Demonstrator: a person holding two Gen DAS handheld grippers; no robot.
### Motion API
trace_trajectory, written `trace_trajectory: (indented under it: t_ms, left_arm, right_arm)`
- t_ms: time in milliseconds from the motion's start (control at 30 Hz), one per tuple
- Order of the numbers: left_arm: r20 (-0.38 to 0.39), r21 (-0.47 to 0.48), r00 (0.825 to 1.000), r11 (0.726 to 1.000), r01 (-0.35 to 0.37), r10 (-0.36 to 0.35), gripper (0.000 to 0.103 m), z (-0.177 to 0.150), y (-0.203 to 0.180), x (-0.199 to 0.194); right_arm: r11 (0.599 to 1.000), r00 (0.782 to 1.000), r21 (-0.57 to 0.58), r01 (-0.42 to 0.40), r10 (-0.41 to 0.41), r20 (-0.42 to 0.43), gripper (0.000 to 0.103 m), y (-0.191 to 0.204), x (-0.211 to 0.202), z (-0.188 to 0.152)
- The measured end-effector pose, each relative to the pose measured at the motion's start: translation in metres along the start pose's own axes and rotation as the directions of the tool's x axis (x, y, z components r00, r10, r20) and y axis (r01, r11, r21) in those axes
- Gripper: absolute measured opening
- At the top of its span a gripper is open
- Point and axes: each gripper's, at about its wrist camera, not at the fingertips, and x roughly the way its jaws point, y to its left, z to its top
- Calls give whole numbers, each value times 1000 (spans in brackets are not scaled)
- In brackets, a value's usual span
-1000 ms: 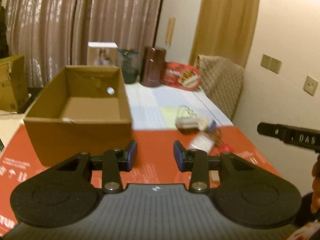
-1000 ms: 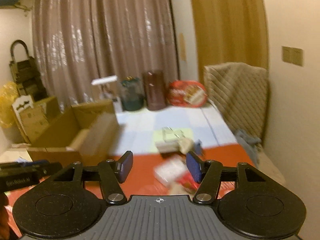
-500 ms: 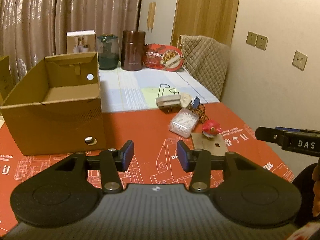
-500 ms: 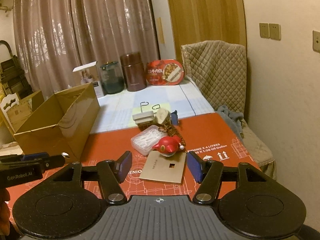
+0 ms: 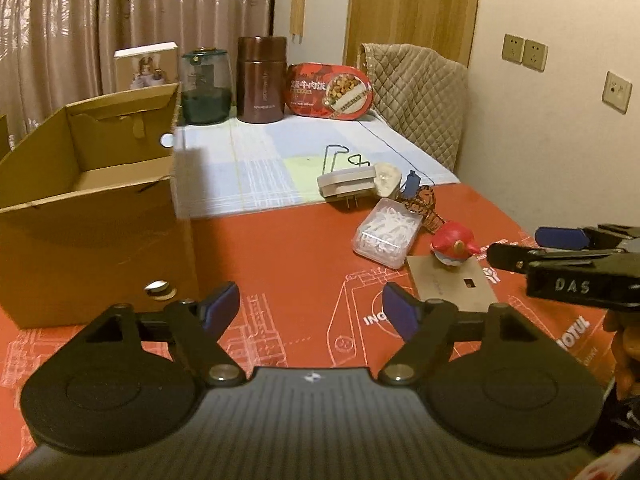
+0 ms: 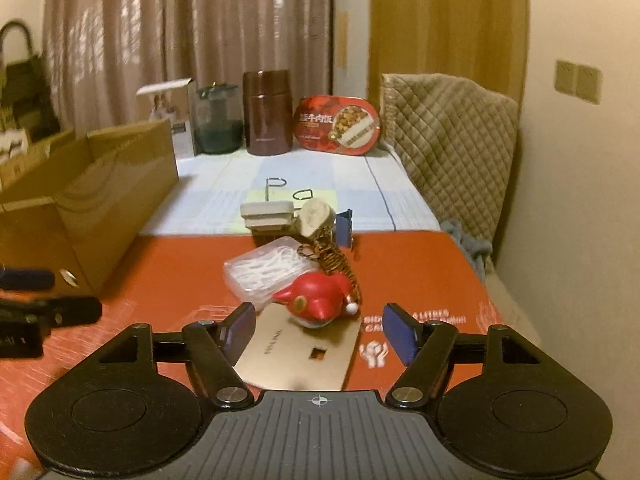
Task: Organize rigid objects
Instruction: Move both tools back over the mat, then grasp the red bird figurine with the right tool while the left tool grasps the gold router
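Red printed mat point(image 5: 288, 264) covers the near table, a pale checked cloth beyond, curtains behind. My right gripper point(image 6: 319, 330) has just been opening, jaws apart and gripping nothing; the red figurine point(image 6: 316, 300) sits just ahead of them on a tan card point(image 6: 296, 354), pointed end toward the left. My left gripper point(image 5: 311, 307) has also been opening, empty, beside the cardboard box point(image 5: 92, 216).
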Motion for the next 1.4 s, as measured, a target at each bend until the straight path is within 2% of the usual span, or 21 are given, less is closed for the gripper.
trace_trajectory:
  t_ms: [67,167,267,500,700,900,1000,1200,1400]
  left_arm:
    - [1,10,1000,1000,-2,2,81,0,-2,11]
    - [-15,11,1000,1000,-11,11,83,0,-3,27]
    - [-26,0,1000,1000,-6,6,83,-2,-2,38]
    - [-67,-36,998,999,9,-11,83,-9,3,50]
    - [-77,-48,997,999,12,-16,83,-12,5,52]
    - [-81,-50,996,999,21,-25,83,-13,4,53]
    - [-82,-49,996,999,22,-26,83,-14,3,54]
    - [-79,-53,996,998,46,-50,83,-13,3,54]
    - [-73,-47,991,993,112,-115,83,-7,-11,56]
  right_arm:
    - [1000,1000,-25,-3,3,-10,67,-2,13,-1]
    - [999,1000,-48,-8,7,-25,67,-3,32,-4]
    - [998,999,-57,-12,10,-34,67,-2,47,-4]
    - [984,1000,-176,-4,2,-12,67,9,73,-3]
    - [967,1000,-254,7,-14,-25,53,17,86,-7]
    - [959,999,-284,15,-23,-25,44,19,88,-9]
    - [952,999,-305,25,-34,-21,44,22,88,-10]
    - [967,999,-249,47,-50,-6,43,15,82,-6]
    - [995,998,-83,59,-59,2,43,-20,58,6]
